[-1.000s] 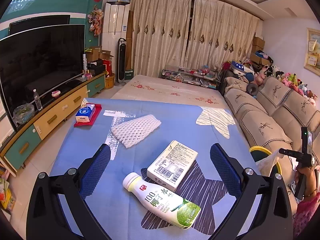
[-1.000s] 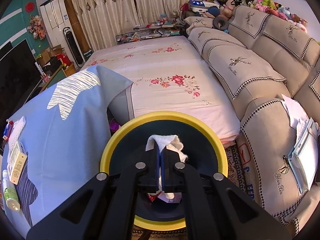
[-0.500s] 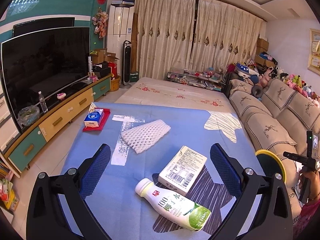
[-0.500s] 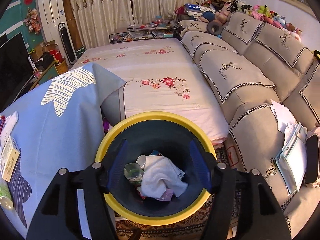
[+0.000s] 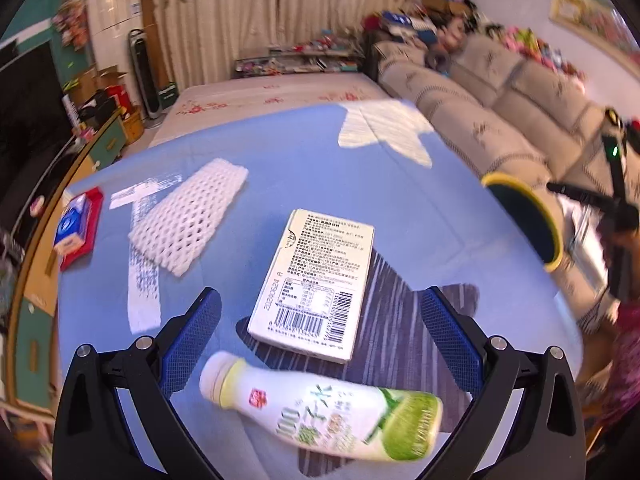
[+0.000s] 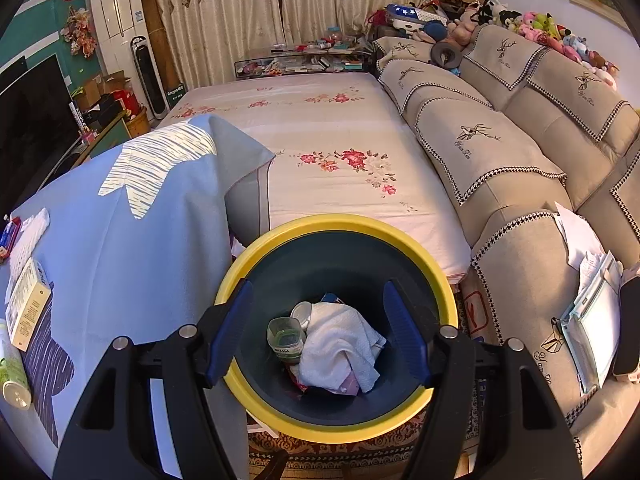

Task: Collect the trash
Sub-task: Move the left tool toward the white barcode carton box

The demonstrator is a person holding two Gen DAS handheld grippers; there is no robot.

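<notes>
My left gripper (image 5: 320, 340) is open and empty, low over the blue tablecloth (image 5: 320, 168). A cream carton (image 5: 316, 288) with a barcode lies flat between its fingers. A white and green drink bottle (image 5: 328, 420) lies on its side just below. A white foam net sleeve (image 5: 188, 220) lies further left. My right gripper (image 6: 318, 332) is open and empty above the yellow-rimmed trash bin (image 6: 444, 280). A white crumpled cloth (image 6: 340, 348) and a clear cup (image 6: 286, 336) lie inside the bin. The bin also shows in the left wrist view (image 5: 528, 220).
A red tray with a blue tissue pack (image 5: 76, 228) sits at the table's left edge. A beige sofa (image 6: 520, 160) runs along the right, with papers (image 6: 592, 300) on its arm. A flowered sheet (image 6: 340, 148) covers the surface behind the bin. A TV (image 6: 32, 116) stands left.
My right gripper opened and the white cloth dropped into the bin. My left gripper moved down and forward toward the carton and bottle, turning right.
</notes>
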